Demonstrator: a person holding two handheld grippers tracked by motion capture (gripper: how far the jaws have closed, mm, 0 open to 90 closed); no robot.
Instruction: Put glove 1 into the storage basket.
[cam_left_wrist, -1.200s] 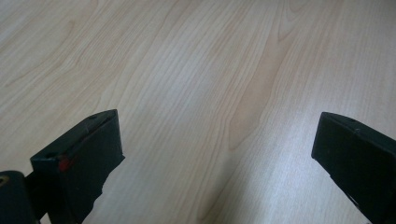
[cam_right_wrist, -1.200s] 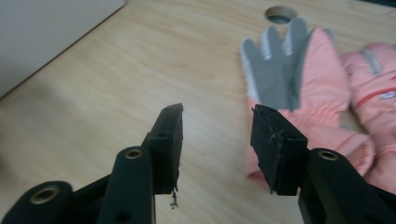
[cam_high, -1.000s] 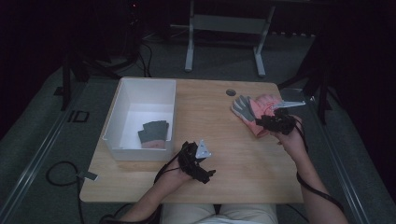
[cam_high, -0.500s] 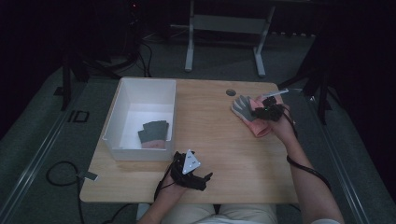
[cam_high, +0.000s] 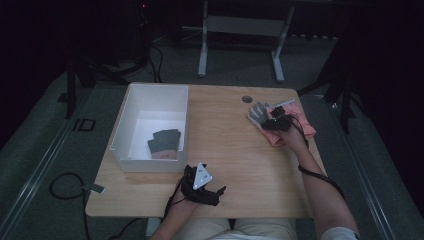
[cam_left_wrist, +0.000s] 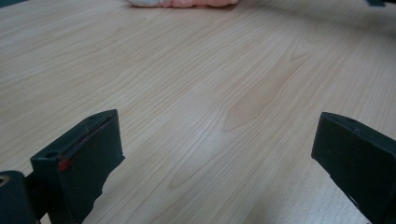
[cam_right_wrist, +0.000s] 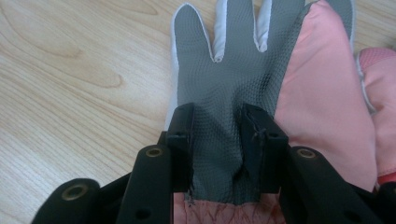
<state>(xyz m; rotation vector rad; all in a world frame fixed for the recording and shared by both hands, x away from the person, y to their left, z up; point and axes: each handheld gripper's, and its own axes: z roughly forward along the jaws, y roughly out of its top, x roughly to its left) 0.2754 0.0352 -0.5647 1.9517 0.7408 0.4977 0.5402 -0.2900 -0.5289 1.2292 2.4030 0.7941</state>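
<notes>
— Where's your right gripper (cam_right_wrist: 215, 126) at this second?

— It's down on the grey-and-pink glove (cam_right_wrist: 243, 70), over by the far right part of the table (cam_high: 235, 145). In the right gripper view my two black jaws have been drawing together and are now pinched on a fold of the grey textured palm, just above the pink knitted cuff. The fabric bunches up between the pads, so that's a grip, not a hover.

— And how does the glove lie?

— Flat on the wood, fingers pointing away from me, grey palm up with pink along its right side. Another pink piece (cam_right_wrist: 380, 93) sits touching it on the right. From the high view the glove (cam_high: 260, 114) shows its grey fingers poking out to the left of my right gripper (cam_high: 276, 121), pink spreading behind and to the right.

— Your left gripper?

— My left gripper (cam_high: 200, 184) sits at the near edge of the table, just in front of the white bin (cam_high: 131, 122). In the left gripper view my jaws stand wide apart with nothing but bare tabletop between them; the pink heap (cam_left_wrist: 182, 3) is well off at the top.

— Anything in the bin?

— A dark grey glove (cam_high: 164, 142) lying on its floor, toward the near right corner.
</notes>
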